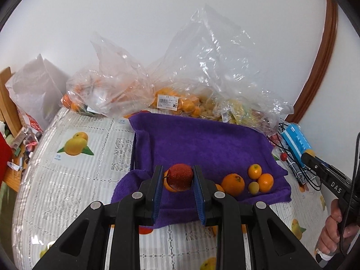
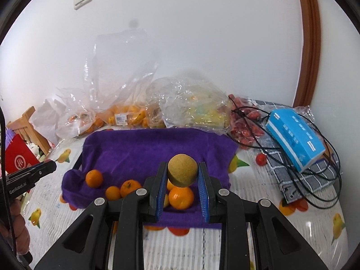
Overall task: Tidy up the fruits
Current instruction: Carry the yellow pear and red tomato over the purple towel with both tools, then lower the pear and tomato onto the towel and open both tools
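Left gripper [image 1: 177, 176] fingers clamped on a red fruit [image 1: 180, 176], lifted above the purple towel [image 1: 202, 144]. Right gripper [image 2: 182, 172] fingers clamped on a tan round fruit [image 2: 182, 170], likewise above the towel. Several oranges [image 1: 232, 184] lying on the towel's near edge.

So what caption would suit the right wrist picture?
Right tongs grip a tan round fruit above oranges on a purple towel.
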Tool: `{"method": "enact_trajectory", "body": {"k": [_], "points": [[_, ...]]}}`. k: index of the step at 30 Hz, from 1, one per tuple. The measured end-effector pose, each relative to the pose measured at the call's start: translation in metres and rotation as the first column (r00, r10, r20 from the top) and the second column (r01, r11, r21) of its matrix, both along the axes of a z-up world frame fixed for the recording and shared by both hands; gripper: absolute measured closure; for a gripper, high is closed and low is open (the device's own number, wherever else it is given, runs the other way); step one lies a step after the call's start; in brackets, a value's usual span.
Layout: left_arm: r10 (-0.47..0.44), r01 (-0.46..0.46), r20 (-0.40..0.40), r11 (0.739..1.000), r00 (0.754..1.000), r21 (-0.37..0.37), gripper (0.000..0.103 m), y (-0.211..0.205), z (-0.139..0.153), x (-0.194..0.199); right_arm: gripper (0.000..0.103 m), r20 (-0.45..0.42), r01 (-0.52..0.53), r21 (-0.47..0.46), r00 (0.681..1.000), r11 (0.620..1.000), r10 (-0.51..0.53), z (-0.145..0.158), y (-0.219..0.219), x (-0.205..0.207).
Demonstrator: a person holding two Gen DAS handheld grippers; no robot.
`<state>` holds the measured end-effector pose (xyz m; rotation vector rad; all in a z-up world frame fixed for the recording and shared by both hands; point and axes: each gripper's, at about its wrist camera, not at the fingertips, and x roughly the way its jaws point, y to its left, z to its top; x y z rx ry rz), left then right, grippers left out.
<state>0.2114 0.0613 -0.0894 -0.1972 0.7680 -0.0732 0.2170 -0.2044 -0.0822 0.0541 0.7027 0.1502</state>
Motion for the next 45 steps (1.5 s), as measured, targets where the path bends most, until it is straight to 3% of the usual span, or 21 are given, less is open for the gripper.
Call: {"method": "enact_trajectory", "body": {"k": [21,29,41,45], "points": [[-0.095,0.092,-0.102,0.995,0.99,-0.037,0.078,-0.027,-0.054,0.036,0.077,-0.139,0.015,-0.005,0.99,1.0,-0.016,-0.08,-0.006,0.067],[-0.137,0.135,-0.13,0.991,0.982,-0.023,0.078,-0.036,-0.059,0.036,0.077,-0.163,-0.001,-0.011,0.987,1.0,-0.001,-0.092,-0.001,0.071],[-0.131,0.13,-0.147,0.991,0.98,-0.017,0.078,-0.035,-0.06,0.031,0.077,-0.168,-0.011,-0.011,0.986,1.0,0.009,-0.089,-0.002,0.067],[-0.125,0.123,-0.14,0.992,0.982,-0.017,0.068,-0.029,-0.054,0.022,0.076,-0.172,-0.002,-0.009,0.985,1.0,0.001,-0.083,-0.005,0.062]]}}
